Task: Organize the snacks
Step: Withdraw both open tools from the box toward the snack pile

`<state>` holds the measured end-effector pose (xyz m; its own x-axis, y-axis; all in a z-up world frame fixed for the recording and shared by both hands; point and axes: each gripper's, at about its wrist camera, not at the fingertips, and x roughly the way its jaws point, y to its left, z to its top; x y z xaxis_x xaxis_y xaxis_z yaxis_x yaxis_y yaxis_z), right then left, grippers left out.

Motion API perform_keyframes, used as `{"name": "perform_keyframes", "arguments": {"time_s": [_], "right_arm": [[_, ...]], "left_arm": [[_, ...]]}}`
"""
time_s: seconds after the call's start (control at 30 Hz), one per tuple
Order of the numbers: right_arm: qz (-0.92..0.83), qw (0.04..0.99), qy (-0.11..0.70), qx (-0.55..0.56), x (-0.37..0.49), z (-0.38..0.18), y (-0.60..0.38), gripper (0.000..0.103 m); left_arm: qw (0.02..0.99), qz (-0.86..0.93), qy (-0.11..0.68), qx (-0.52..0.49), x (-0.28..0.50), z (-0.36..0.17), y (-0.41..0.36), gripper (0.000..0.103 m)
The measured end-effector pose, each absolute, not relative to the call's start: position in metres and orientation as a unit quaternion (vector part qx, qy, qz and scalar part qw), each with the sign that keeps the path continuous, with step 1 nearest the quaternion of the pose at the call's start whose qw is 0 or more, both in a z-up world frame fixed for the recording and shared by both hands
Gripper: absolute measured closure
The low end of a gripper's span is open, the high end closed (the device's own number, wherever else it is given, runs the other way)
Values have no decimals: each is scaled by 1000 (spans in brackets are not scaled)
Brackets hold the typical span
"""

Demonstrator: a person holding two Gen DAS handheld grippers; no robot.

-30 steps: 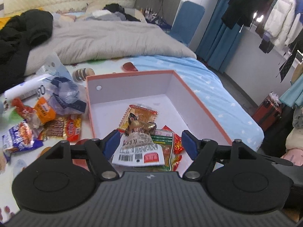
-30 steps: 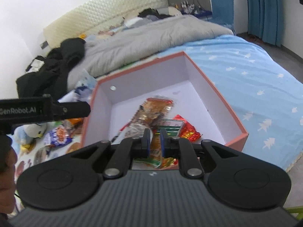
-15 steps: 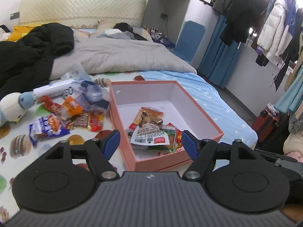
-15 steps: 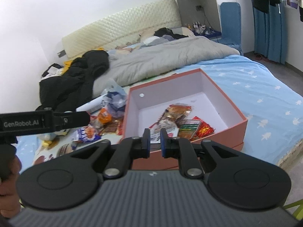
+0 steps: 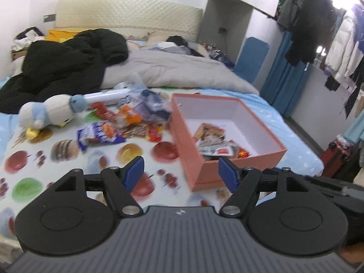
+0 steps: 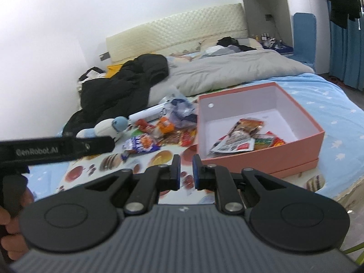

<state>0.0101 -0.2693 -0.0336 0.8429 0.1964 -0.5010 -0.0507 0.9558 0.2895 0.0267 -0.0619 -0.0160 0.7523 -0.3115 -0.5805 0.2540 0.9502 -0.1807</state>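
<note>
A pink box (image 5: 188,136) (image 6: 261,159) stands open on the bed with several snack packets (image 5: 213,143) (image 6: 241,138) lying in its near corner. Left of it lies a loose pile of snacks (image 5: 127,122) (image 6: 159,132), with a blue-purple packet (image 5: 100,134) (image 6: 140,145) at the front. My left gripper (image 5: 180,168) hovers open and empty, short of the box's near corner. My right gripper (image 6: 186,166) is shut with only a thin slit between its pads, holding nothing, back from the box's left front.
A white and blue plush toy (image 5: 47,113) (image 6: 107,127) lies left of the pile. A black jacket (image 5: 68,61) and a grey duvet (image 5: 170,70) cover the far bed. The left gripper's body (image 6: 56,150) and a hand (image 6: 11,227) fill the right view's left edge.
Both grippers have drawn back from over the box, which now sits farther off and smaller. More of the fruit-print sheet and the snack pile shows. Neither pair of jaws has changed.
</note>
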Motion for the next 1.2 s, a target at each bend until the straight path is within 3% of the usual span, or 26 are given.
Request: {"name": "perform_keyframes", "arguments": {"time_s": [0.57, 0.63, 0.7, 0.73, 1.2], "right_arm": [[114, 945, 285, 116, -1, -45, -225, 87], [115, 943, 287, 123, 4, -48, -225, 65], [113, 943, 287, 125, 9, -51, -224, 24], [110, 944, 284, 126, 12, -53, -223, 18], [155, 931, 313, 107, 91, -91, -197, 17]], "left_arm": [[934, -71, 338, -95, 1, -54, -4, 27], [933, -58, 341, -101, 6, -59, 3, 27], [932, -49, 344, -106, 12, -67, 10, 27], [931, -44, 346, -107, 16, -71, 13, 27], [918, -1, 378, -120, 103, -149, 49, 27]]}}
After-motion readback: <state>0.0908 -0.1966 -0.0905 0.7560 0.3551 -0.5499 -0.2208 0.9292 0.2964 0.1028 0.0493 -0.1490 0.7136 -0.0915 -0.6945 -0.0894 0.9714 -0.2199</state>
